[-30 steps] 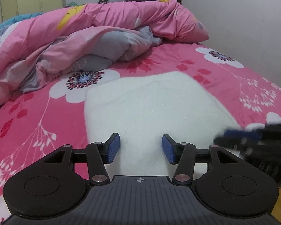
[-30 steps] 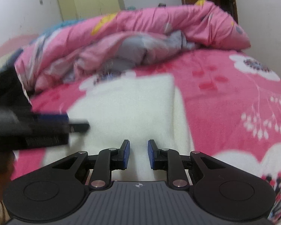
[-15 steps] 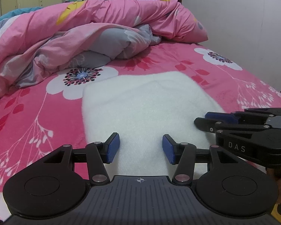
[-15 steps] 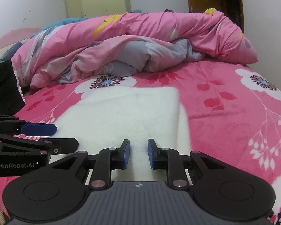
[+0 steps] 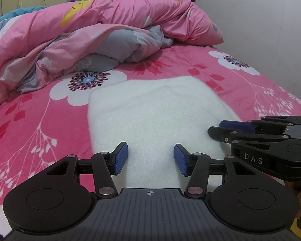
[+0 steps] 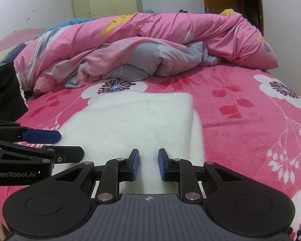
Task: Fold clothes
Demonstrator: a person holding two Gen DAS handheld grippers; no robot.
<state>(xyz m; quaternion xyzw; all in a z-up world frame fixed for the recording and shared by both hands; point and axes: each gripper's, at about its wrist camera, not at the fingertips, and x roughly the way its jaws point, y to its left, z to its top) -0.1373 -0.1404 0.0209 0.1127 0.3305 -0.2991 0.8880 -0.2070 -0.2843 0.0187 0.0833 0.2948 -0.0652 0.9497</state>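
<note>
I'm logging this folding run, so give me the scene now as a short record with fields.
surface: bed, pink floral sheet
garment: white fleece, lying flat on the bed
behind it: rumpled pink and grey duvet
left gripper: open over the fleece's near part, nothing between the jaws
right gripper: narrow gap, over the fleece, nothing gripped

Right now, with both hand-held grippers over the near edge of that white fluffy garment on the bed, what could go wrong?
1. Both jaws stand apart with nothing between them; closing the left hand-held gripper or the right hand-held gripper could also pinch the pink floral bedspread beneath.
2. The white garment already lies in layers, so one layer may lift alone.
3. The grippers sit close together and could collide.
</note>
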